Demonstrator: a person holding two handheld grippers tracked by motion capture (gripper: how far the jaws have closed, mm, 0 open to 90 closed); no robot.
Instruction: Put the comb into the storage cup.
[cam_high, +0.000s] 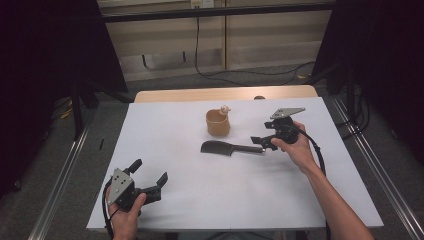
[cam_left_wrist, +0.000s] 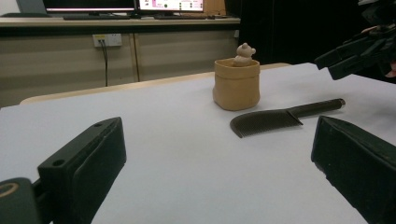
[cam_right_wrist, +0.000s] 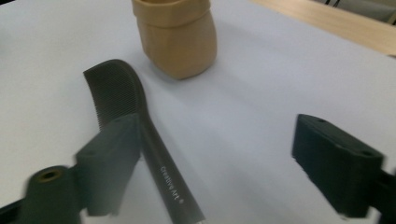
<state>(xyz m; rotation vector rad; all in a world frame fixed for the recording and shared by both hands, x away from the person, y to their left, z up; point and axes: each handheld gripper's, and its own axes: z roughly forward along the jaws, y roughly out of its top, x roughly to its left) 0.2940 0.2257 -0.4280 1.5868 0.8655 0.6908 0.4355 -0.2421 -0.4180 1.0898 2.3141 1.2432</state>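
Note:
A black comb (cam_high: 227, 148) lies flat on the white table (cam_high: 200, 200), teeth end to the left and handle to the right. My right gripper (cam_high: 260, 141) is at the handle end, open. In the right gripper view the comb (cam_right_wrist: 126, 100) runs up between the wide-apart jaws of the right gripper (cam_right_wrist: 215, 158), close beside the left jaw; no pad presses on it. Behind the comb stands a tan cup (cam_high: 218, 123) with a small bear figure (cam_left_wrist: 243, 53) in it. My left gripper (cam_high: 150, 171) rests open at the front left, nothing between its jaws.
The white table sheet ends at a wooden strip (cam_high: 225, 94) at the back. Dark stands and cables are on the floor beyond. In the left gripper view the comb (cam_left_wrist: 268, 120), the cup (cam_left_wrist: 236, 84) and the right gripper (cam_left_wrist: 355, 58) lie ahead.

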